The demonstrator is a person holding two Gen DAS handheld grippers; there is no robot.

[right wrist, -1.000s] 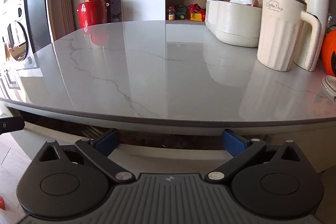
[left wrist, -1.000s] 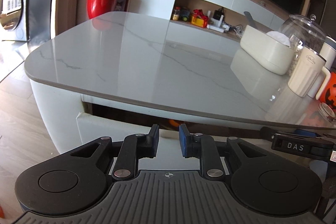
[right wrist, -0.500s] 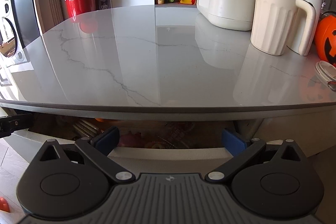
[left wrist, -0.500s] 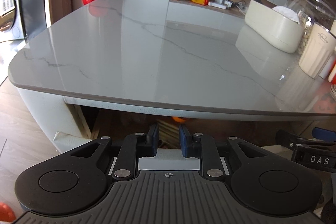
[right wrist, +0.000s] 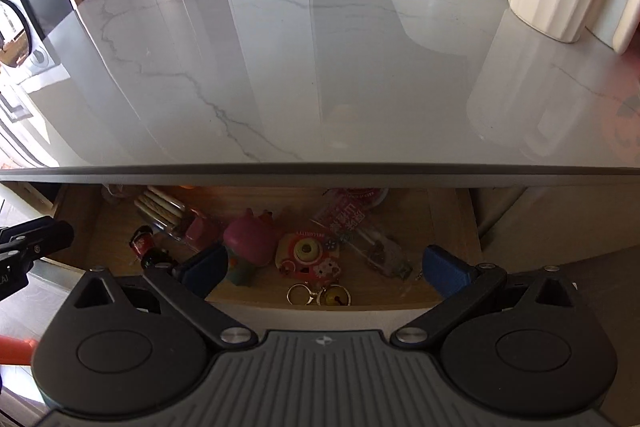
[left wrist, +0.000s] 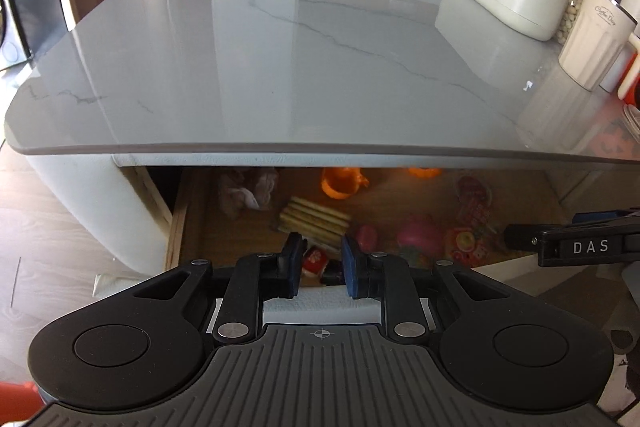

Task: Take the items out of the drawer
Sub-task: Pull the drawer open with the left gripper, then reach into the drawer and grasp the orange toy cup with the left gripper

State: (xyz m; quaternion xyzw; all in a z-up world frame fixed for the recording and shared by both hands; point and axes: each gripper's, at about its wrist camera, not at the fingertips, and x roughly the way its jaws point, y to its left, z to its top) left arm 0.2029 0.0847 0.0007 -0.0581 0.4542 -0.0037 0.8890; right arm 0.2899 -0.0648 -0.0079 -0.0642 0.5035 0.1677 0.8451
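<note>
Marble tabletop over open toy-filled drawer

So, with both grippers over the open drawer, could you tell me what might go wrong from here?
1. The tabletop edge overhangs the drawer, so a gripper lifting out could knock its underside.
2. The items lie crowded: the pink toy touches the Hello Kitty trinket, so the right gripper, wide open, may catch both.
3. The left gripper is narrowly open, and might only nudge the small red item.
</note>
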